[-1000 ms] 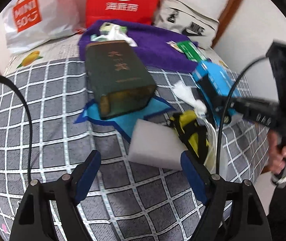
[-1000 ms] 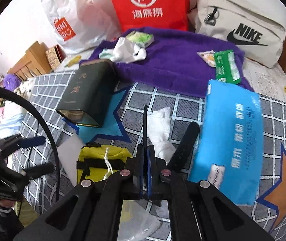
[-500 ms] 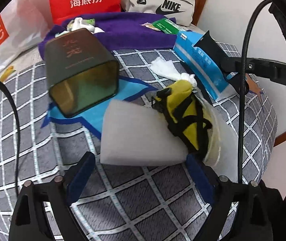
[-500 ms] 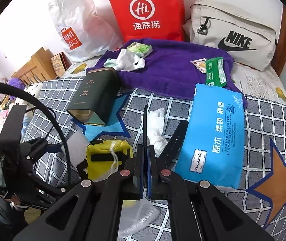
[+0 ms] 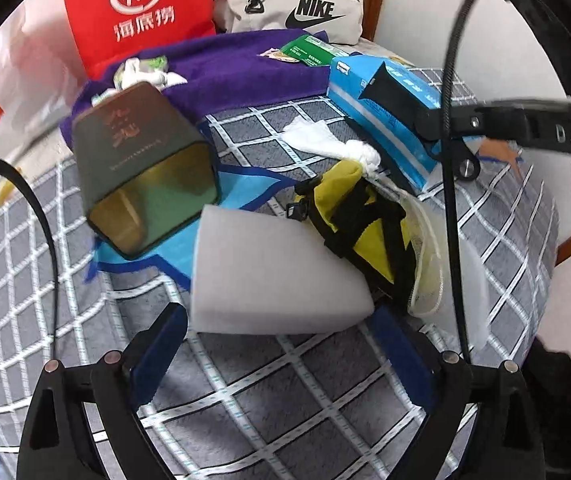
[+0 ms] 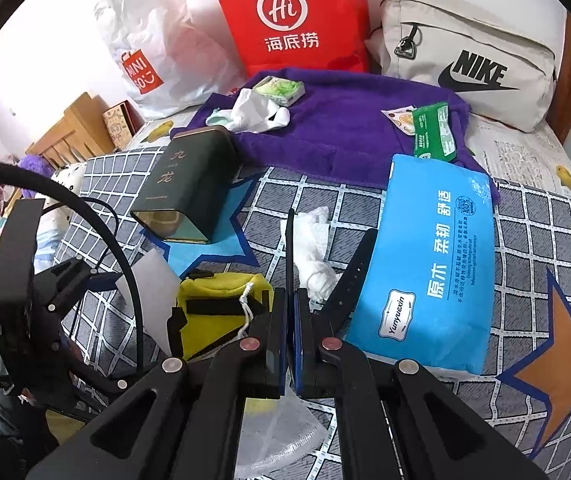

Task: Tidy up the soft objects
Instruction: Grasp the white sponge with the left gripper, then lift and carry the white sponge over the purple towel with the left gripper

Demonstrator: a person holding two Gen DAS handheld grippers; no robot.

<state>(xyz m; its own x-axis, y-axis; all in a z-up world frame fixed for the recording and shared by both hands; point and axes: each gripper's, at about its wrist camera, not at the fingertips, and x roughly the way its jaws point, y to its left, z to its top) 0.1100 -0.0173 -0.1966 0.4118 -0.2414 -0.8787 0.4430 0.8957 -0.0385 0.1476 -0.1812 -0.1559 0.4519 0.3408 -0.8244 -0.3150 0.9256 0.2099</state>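
Your left gripper [image 5: 277, 344] stands wide open, its blue-padded fingers [image 5: 157, 354] on either side of the near edge of the white rectangular foam block [image 5: 269, 276], and I cannot tell whether either pad touches it. That block lies flat on the grey checked bedspread [image 5: 285, 400], its far corner over the light-blue star patch [image 5: 241, 190], with the yellow drawstring pouch with black straps [image 5: 361, 224] touching its right side. A dark green rectangular tin [image 5: 145, 168] lies on its side just beyond the block, open end towards you. Your right gripper [image 6: 290, 296] is clenched with its pads together and nothing between them, hovering above the yellow pouch [image 6: 221, 300] and the crumpled white tissue [image 6: 315, 248]. A black strap [image 6: 351, 276] lies between the tissue and the blue soft pack of tissues [image 6: 433, 264]. Further back, the purple towel [image 6: 345, 128] carries a white sock [image 6: 257, 114], a small pale green packet [image 6: 281, 89] and a green wipes packet [image 6: 433, 130]. Against the wall stand a white shopping bag [image 6: 157, 44], a red paper bag [image 6: 293, 16] and a beige sling bag [image 6: 469, 60].
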